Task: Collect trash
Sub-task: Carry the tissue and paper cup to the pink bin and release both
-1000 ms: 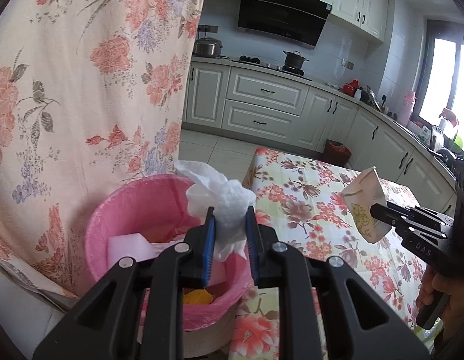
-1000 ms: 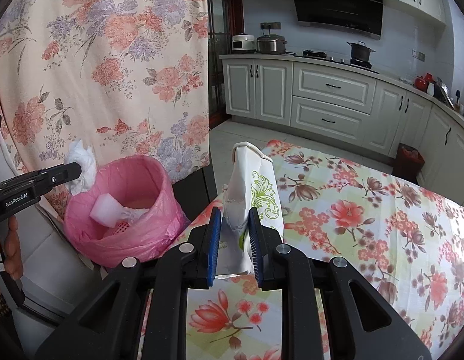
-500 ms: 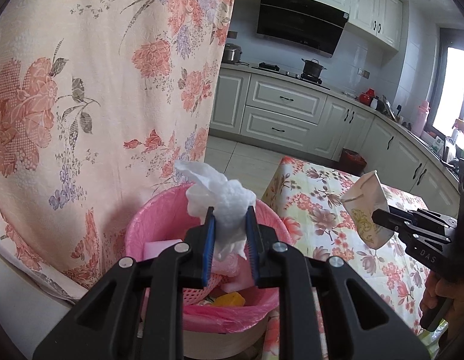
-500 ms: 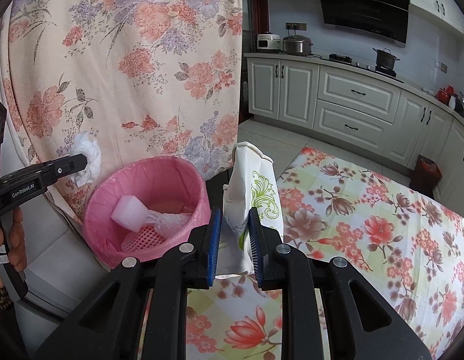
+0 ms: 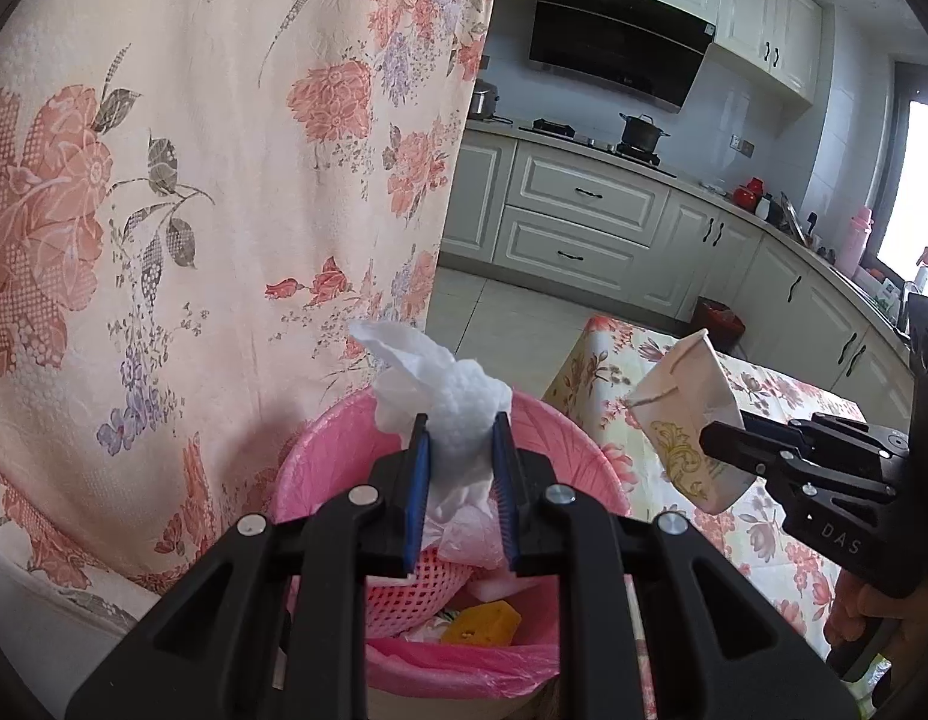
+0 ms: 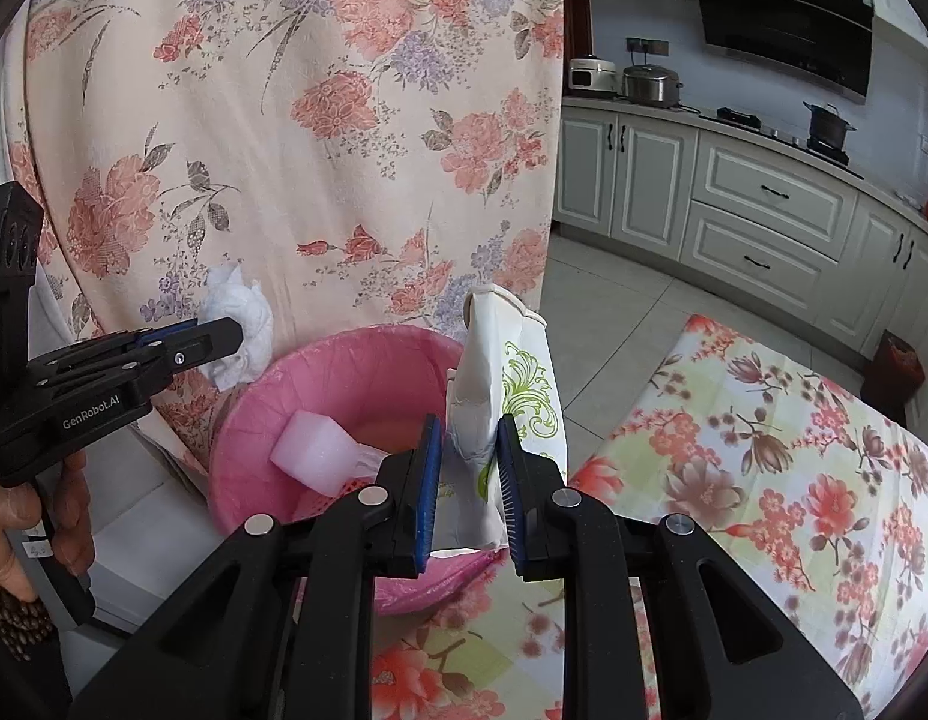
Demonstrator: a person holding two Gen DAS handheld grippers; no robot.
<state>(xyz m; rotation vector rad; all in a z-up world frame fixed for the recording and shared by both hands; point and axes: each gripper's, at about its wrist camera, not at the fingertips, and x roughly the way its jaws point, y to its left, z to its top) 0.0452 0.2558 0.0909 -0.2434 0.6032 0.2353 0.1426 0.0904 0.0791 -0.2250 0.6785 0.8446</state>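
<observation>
While a floral curtain [image 5: 194, 192] is hanging across the left of both views, white kitchen cabinets [image 5: 584, 222] are running along the far wall under a dark range hood [image 5: 620, 54]. Below them, a desk [image 6: 764, 468] is spreading out under a flowered cloth, its left edge sitting just beside a round bin [image 6: 344, 396] lined with a pink bag. That bin is standing between the curtain and the desk, and it is already holding a white foam block [image 6: 314, 450], a pink mesh piece [image 5: 410, 588] and an orange scrap [image 5: 482, 624].

Over the bin's near rim, the left hand-held gripper [image 5: 461, 450] is hovering with its blue-padded fingers [image 5: 417, 498] pinching a crumpled white tissue [image 5: 446, 402]; the tissue is bulging above the fingertips and trailing down between them. From the right wrist view, this same gripper is reaching in from the left edge, with a hand [image 6: 20, 516] wrapping its grip, and the tissue is sitting above the bin's left rim.

Nearer the desk's left edge, the right hand-held gripper [image 6: 470, 450] is squeezing a flattened white paper packet [image 6: 506, 396] printed with a green scroll pattern. The packet is standing upright between the pads, rising well above them, and it is hanging at the bin's right rim, beside the desk's corner.
</observation>
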